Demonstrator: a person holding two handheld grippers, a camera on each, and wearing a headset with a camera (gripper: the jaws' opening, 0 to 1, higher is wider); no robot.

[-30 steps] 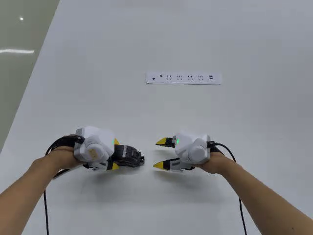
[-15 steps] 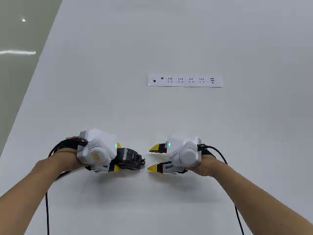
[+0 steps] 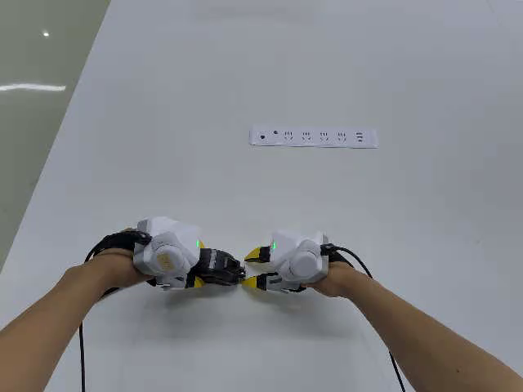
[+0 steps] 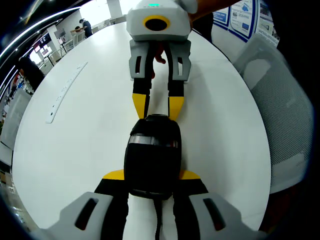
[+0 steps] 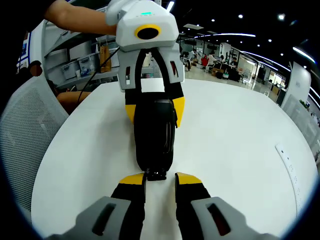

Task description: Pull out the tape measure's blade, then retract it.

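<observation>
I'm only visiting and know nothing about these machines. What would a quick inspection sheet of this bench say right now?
Surface: white tabletop, smooth and flat.
Job's things: black tape measure, blade not yet pulled out.
Clutter: flat white power strip, lying well beyond the work.
Grippers: left claw shut on the tape measure's body; right claw open, its jaws apart at the tape measure's blade end.
Cables: black cables trail back from both hand-held units toward the person.
Surroundings: grey mesh chair beside the table; grey-green floor past the table's edge.
</observation>
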